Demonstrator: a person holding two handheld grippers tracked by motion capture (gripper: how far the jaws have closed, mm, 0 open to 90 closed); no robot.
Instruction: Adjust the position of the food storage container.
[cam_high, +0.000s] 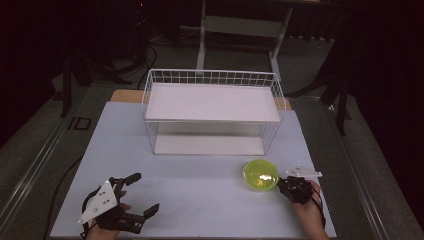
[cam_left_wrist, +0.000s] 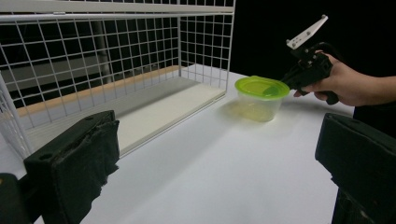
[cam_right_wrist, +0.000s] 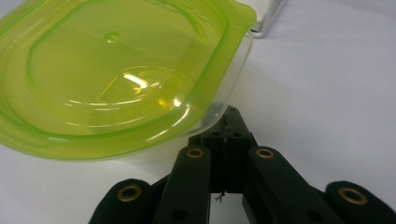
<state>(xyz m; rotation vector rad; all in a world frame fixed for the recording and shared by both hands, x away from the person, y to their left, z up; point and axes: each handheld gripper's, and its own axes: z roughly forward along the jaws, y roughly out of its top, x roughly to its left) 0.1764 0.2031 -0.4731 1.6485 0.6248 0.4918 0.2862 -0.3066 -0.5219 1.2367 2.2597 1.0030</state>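
Looking from our side of the white table (cam_high: 200, 200), we see the left gripper (cam_high: 142, 195) resting near the front edge, its jaws spread wide with nothing between them. Further along, the right gripper (cam_high: 281, 183) has its jaws drawn together right against the rim of the green-lidded container (cam_high: 260, 174) (whether they pinch the lid's edge or merely touch it we cannot tell). That container stands on the table just in front of the wire rack (cam_high: 212, 110), near its right corner.
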